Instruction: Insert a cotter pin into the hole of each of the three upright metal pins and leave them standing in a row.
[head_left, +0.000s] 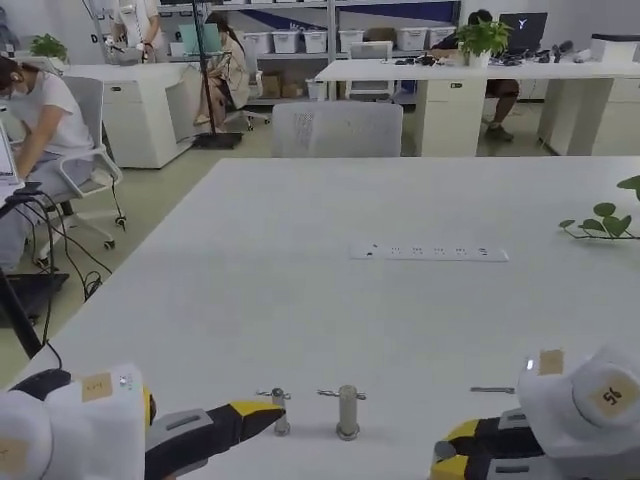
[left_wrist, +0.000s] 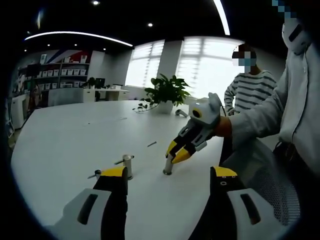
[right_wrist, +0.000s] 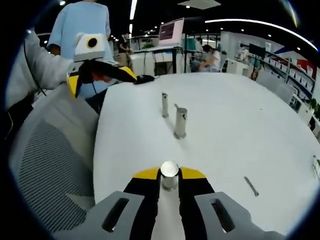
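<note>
Where the white worktop (head_left: 300, 280) nears its front edge, the right claw (right_wrist: 170, 175) is clenched on an upright metal pin (left_wrist: 167, 169). The left claw (left_wrist: 170, 172) hangs released, jaws spread wide, close by the left pin (head_left: 281, 412). That pin carries a cotter pin (head_left: 272, 395) through its top. The middle pin (head_left: 347, 412), just beside it, carries a second cotter pin (head_left: 340, 394). A loose cotter pin (head_left: 492, 390) lies flat farther right.
</note>
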